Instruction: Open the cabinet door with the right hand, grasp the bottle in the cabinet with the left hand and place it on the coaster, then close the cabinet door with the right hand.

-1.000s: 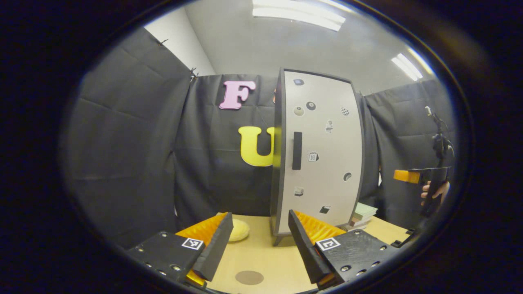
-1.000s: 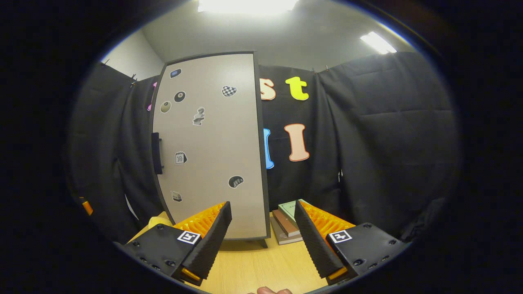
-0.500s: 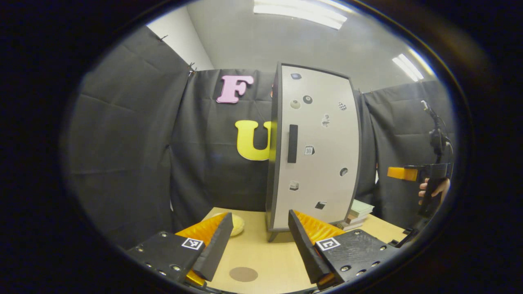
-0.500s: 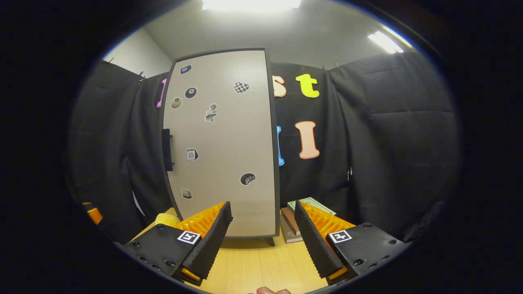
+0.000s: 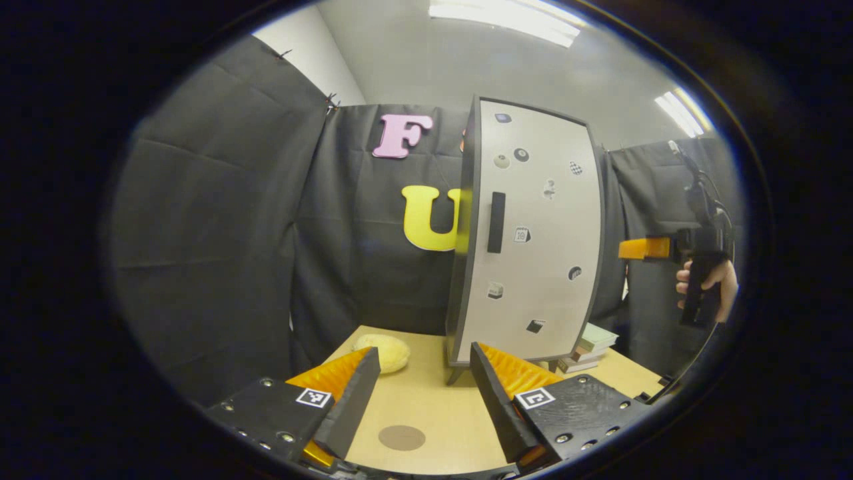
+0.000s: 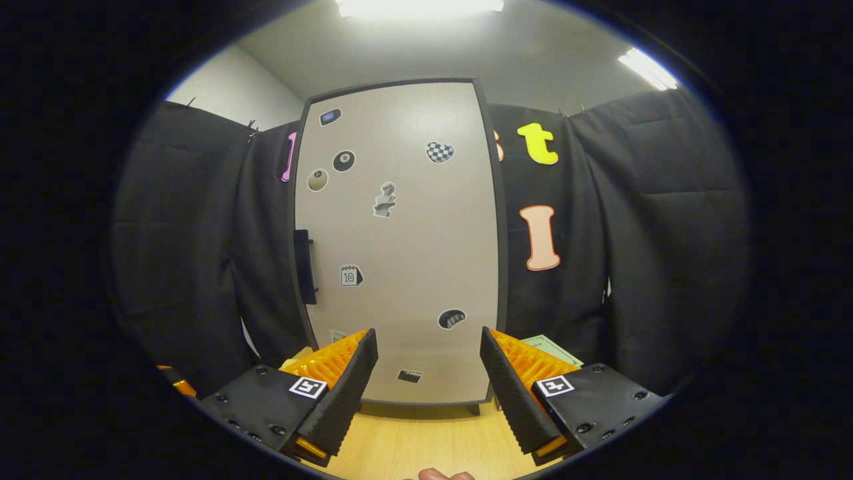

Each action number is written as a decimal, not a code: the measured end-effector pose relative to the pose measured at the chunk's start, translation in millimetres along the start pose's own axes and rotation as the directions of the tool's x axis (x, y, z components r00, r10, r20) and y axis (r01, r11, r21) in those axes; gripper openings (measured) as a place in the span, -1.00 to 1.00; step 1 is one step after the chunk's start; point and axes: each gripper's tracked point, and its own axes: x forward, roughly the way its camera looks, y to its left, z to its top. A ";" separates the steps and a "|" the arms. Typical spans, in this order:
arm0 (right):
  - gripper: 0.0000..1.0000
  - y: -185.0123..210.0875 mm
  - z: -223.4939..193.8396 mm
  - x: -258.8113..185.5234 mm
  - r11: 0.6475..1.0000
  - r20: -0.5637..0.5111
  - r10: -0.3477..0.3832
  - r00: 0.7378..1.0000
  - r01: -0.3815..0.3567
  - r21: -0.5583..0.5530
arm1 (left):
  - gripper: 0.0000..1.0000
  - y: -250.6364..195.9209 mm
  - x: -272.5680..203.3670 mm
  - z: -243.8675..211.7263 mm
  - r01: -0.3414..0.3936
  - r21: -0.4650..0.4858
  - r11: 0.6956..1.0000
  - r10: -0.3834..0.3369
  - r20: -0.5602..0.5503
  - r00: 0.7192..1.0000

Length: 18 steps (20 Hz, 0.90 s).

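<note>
**Cabinet task: door not yet opened, all steps outstanding**

Cabinet door [image 6: 400, 240]: pale panel in a dark frame, dotted with small stickers, seen shut; a dark vertical handle [image 6: 305, 267] is set at its left edge in the right gripper view. No contact with the handle is recorded.

Bottle: taken to be inside the cabinet per the task; hidden behind the shut door, so its position cannot be told.

Coaster [image 5: 402, 437]: a brown disc lying bare on the surface, in front of the cabinet and between the left claw's fingers in the left gripper view.

Right claw [image 6: 426, 373]: spread, nothing held, raised in front of the door's lower part and apart from it. Also seen from the left gripper view [image 5: 643, 249], held by a hand [image 5: 708, 283] off to the right of the cabinet.

Left claw [image 5: 424, 387]: spread, nothing held, low over the surface near the coaster.

Progress, as judged: opening, bottle transfer and closing are all left to be done; the handle is to be reached first.

Surface [image 5: 426, 407]: light wood. Carried on it: the cabinet on short legs, a pale yellow rounded object [image 5: 381, 352] left of the cabinet, a stack of books [image 5: 590, 345] to its right.

Room: black cloth walls, grey ceiling, strip lights [image 5: 506, 13] lit overhead
</note>
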 end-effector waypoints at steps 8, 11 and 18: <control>0.86 60.3 65.3 58.0 0.997 0.085 0.073 0.994 -0.070 -0.042 | 0.63 32.5 -19.5 -17.3 -0.071 -0.012 0.997 0.070 -0.042 0.997; 0.96 91.7 75.1 76.8 0.994 0.097 0.109 0.989 -0.108 -0.010 | 0.63 45.4 -22.8 -22.3 -0.105 -0.025 0.994 0.103 -0.052 0.993; 0.95 152.6 78.4 117.7 0.988 0.089 0.147 0.985 -0.142 -0.057 | 0.63 72.2 -23.1 -29.9 -0.161 -0.049 0.986 0.157 -0.070 0.985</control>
